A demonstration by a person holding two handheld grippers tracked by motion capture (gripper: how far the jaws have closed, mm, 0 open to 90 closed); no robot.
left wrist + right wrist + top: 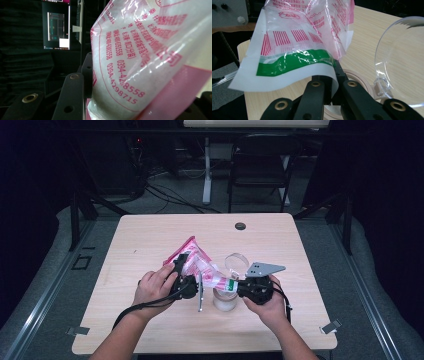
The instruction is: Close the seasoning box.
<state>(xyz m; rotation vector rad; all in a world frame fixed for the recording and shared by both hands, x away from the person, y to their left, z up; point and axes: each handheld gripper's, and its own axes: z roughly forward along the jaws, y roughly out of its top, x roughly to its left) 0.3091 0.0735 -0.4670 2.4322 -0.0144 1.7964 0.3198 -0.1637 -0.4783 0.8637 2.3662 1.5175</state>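
A clear plastic bag (197, 260) printed in pink, with a green band, is held tilted between both grippers above the table (150, 235). My left gripper (181, 270) grips the bag's full, white-filled body (140, 62); one black finger (72, 95) presses its side. My right gripper (332, 85) is shut on the bag's green-banded edge (294, 60). Just under that edge stands a clear jar (224, 301) with its round rim (359, 76) showing below the jaws. The jar's clear hinged lid (236, 262) stands open, and it looms large at the right (402, 62).
A black grommet hole (240, 226) sits near the table's far edge. Behind the table stand a black chair (260, 165) and a white desk leg (206, 175) with cables on the floor. Metal clips mark the near corners (331, 326).
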